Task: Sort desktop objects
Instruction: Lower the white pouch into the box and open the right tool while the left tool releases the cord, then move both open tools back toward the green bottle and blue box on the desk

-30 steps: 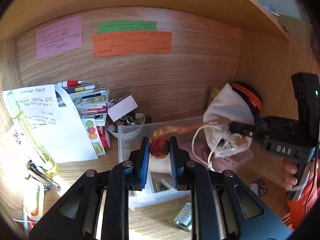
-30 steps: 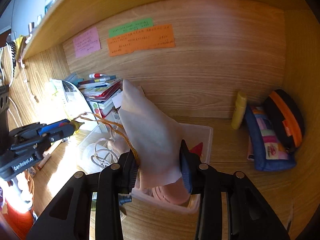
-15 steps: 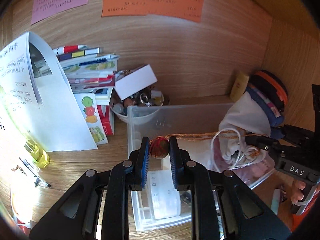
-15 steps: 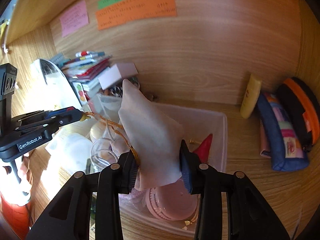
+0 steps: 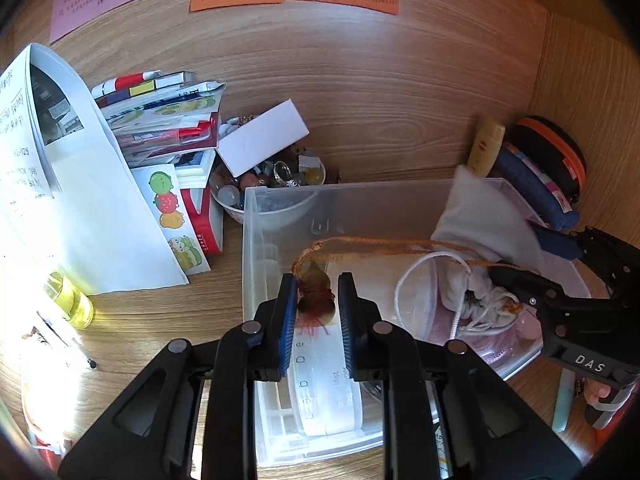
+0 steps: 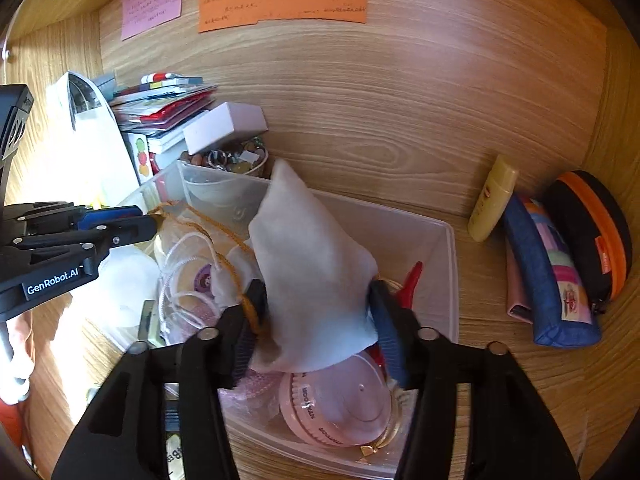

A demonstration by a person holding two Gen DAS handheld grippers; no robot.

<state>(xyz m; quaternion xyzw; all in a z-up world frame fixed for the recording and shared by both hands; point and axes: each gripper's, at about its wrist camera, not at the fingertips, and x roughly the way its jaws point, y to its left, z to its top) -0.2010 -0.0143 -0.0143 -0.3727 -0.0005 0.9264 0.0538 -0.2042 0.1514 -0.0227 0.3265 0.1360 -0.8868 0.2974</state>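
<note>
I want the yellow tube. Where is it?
The yellow tube leans on the back wall, right side in both views, between the clear bin and the blue pouch.

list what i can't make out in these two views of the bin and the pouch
- White pouch opening: right wrist view, covered by the right gripper.
- Clear bin floor: left wrist view, blocked by the left gripper holding the gourd charm.
- Orange note writing: too small.
</note>
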